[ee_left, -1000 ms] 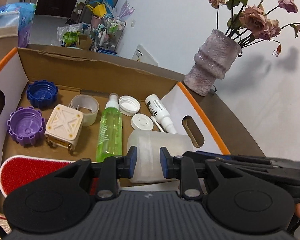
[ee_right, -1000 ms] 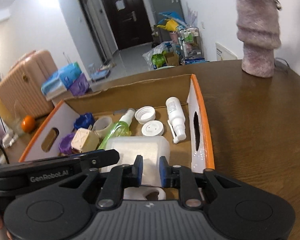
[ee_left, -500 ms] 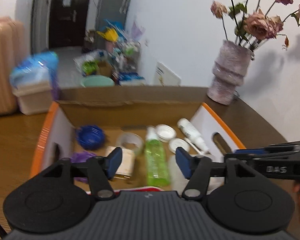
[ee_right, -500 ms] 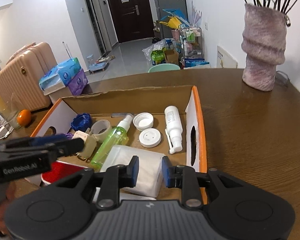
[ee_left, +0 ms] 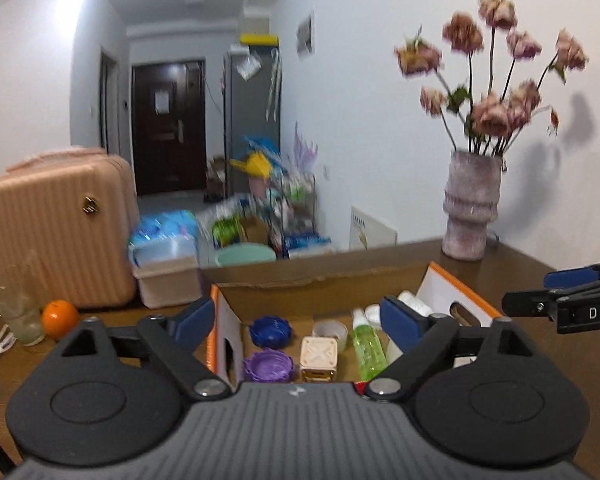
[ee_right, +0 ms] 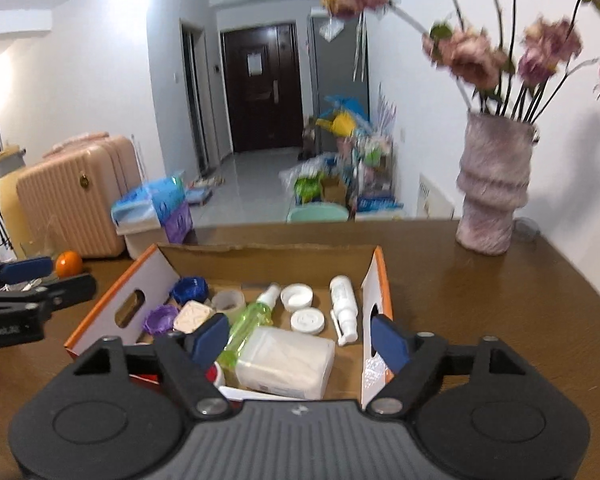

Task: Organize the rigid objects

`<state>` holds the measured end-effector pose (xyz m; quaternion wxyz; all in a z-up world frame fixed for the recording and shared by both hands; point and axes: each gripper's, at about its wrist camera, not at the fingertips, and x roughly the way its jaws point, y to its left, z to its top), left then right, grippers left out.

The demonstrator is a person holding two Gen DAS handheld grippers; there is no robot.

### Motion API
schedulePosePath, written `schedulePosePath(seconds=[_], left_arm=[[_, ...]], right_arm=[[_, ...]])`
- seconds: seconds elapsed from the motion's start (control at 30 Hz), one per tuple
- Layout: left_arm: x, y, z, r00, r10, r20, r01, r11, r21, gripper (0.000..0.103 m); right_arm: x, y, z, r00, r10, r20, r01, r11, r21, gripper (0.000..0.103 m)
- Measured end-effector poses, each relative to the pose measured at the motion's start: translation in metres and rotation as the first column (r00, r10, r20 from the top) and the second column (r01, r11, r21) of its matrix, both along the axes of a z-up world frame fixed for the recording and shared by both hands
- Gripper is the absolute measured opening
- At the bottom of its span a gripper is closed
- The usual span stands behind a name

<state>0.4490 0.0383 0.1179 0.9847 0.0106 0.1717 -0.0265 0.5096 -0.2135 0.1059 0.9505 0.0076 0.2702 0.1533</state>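
While both hand-held grippers, left (ee_left: 296, 322) and right (ee_right: 300, 338), have just been opening and hold nothing, the translucent container (ee_right: 284, 356) lies below-ahead, probably nearer the right.

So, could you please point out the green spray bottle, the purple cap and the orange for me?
green spray bottle (ee_right: 252, 318): right wrist view, on its clear green body.
purple cap (ee_left: 268, 365): left wrist view, on its ridged top.
orange (ee_right: 69, 263): right wrist view, on the middle of the fruit.
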Motion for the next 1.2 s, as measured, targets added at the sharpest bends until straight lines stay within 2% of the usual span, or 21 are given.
schedulePosePath(seconds=[0.23, 0.3, 0.43, 0.8, 1.1, 1.2], left_arm=[[-0.052, 0.004, -0.006, 0.994, -0.011, 0.107, 0.01, 1.0, 0.008, 0.101], [-0.066, 0.005, -0.009, 0.991, -0.007, 0.137, 0.007, 1.0, -0.003, 0.103], [-0.09, 0.007, -0.016, 0.989, -0.001, 0.15, 0.001, 1.0, -0.006, 0.103], [-0.15, 0.019, -0.021, 0.983, 0.037, 0.181, -0.034, 0.999, -0.021, 0.103], [-0.247, 0.017, -0.022, 0.979, 0.009, 0.205, -0.003, 1.0, -0.03, 0.103], [-0.274, 0.016, -0.023, 0.979, 0.0, 0.204, 0.008, 0.999, -0.04, 0.103]], right_arm=[[-0.049, 0.007, -0.003, 0.988, -0.006, 0.154, 0.006, 1.0, -0.004, 0.086], [-0.067, 0.007, -0.008, 0.972, -0.005, 0.235, 0.003, 1.0, 0.009, 0.094], [-0.096, 0.007, -0.019, 0.944, -0.007, 0.329, 0.008, 1.0, -0.002, 0.095], [-0.156, 0.003, -0.031, 0.942, -0.03, 0.336, 0.026, 1.0, 0.016, 0.095], [-0.233, -0.003, -0.041, 0.948, -0.013, 0.319, 0.024, 0.999, -0.031, 0.095], [-0.262, -0.006, -0.04, 0.951, -0.009, 0.31, 0.015, 1.0, -0.016, 0.095]])
